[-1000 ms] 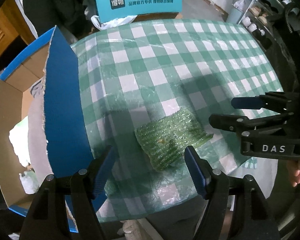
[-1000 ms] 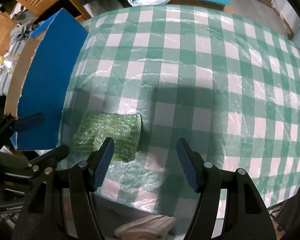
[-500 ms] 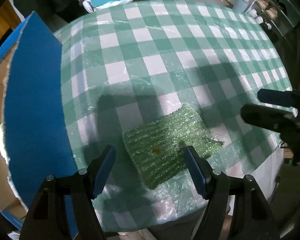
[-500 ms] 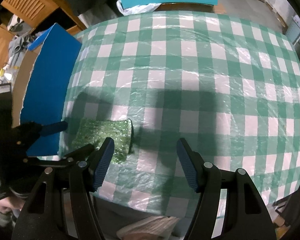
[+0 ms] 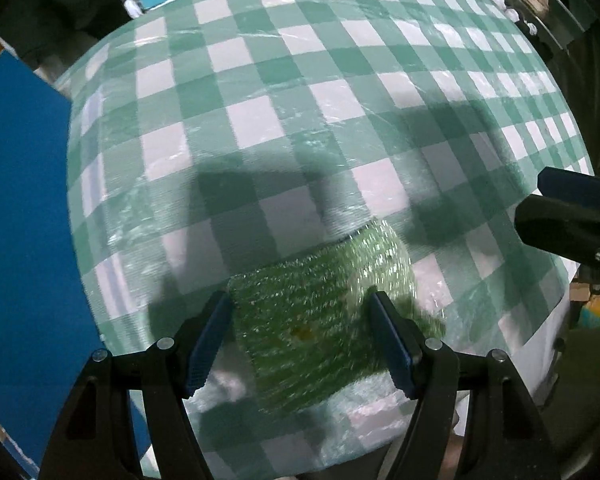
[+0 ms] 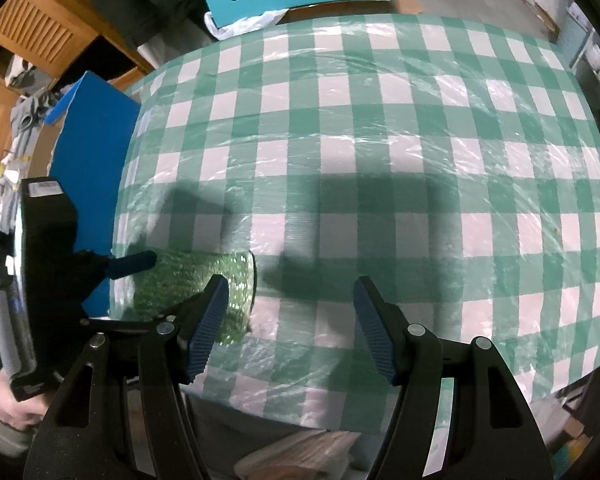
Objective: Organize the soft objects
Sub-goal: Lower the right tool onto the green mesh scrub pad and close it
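Lowered left claw now straddles blurred bubble wrap.

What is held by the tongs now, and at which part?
Nothing is held. The left tongs stand open around the green bubble-wrap piece; the right tongs are open over the tablecloth.

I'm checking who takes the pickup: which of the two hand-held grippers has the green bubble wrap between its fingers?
The left hand-held gripper: its open fingers straddle the green bubble wrap. The right hand-held gripper has only tablecloth between its fingers.

Right gripper open over checked tablecloth, beside green bubble wrap
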A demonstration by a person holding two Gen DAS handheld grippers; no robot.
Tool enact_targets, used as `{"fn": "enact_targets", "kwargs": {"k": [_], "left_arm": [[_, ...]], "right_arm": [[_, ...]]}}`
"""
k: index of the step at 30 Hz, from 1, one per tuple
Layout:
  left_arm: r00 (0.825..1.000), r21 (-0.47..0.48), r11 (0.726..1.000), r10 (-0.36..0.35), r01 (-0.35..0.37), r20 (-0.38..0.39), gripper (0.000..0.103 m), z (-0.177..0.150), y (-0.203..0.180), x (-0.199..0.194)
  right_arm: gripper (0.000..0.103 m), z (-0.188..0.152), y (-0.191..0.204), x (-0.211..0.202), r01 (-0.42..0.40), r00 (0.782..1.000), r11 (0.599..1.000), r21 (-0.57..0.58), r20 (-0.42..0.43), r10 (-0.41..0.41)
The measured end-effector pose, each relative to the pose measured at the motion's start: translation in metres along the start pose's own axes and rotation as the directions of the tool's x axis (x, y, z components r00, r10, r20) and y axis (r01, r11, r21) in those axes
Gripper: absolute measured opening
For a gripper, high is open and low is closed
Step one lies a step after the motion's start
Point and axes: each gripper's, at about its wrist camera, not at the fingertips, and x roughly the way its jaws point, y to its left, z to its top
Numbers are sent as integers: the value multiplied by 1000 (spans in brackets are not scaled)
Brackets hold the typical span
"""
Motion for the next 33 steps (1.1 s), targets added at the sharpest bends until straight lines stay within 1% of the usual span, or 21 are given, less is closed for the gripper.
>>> {"fn": "enact_targets", "kwargs": {"k": [4, 5, 7, 8, 12, 15, 18, 23, 26, 28, 31, 33], "left_arm": [[1000, 22, 1000, -17, 17, -3, 73, 7, -13, 7], [1000, 27, 999, -20, 20, -5, 74, 9, -16, 9], [1000, 40, 999, -19, 19, 4, 75, 12, -23, 11], [1000, 44, 999, -29, 29, 4, 75, 14, -26, 11], [998, 44, 998, -48, 46, 45, 75, 26, -36, 0], [996, 34, 998, -51, 49, 78, 75, 33, -31, -13], [993, -1, 999, -48, 49, 105, 75, 34, -19, -26], [991, -75, 996, -31, 41, 127, 75, 27, 16, -40], [992, -98, 995, -22, 34, 125, 75, 18, 27, -47], [992, -104, 994, -15, 28, 125, 75, 7, 34, -45], [992, -111, 994, -10, 24, 123, 75, 3, 37, -43], [992, -114, 993, -9, 23, 125, 75, 0, 39, -44]], "right_arm": [[66, -2, -8, -3, -3, 1000, 1000, 17, 8, 3], [66, -3, -10, -4, -3, 1000, 1000, 22, 9, 3], [66, -4, -14, -6, -3, 1000, 1000, 30, 10, 3], [66, -5, -16, -6, -2, 1000, 999, 34, 10, 2], [66, -6, -24, -10, 1, 1000, 999, 53, 15, -1], [66, -6, -27, -12, 2, 1000, 998, 61, 21, -3], [66, -6, -28, -11, 4, 1000, 998, 58, 20, -5], [66, -8, -8, -2, -6, 1000, 1000, -9, 7, 6], [67, -11, 11, 8, -15, 1000, 997, -75, -4, 15], [69, -13, 23, 16, -17, 1000, 992, -125, -13, 16], [70, -16, 38, 29, -19, 999, 982, -187, -31, 14], [70, -18, 43, 35, -21, 999, 978, -209, -40, 13]]}}
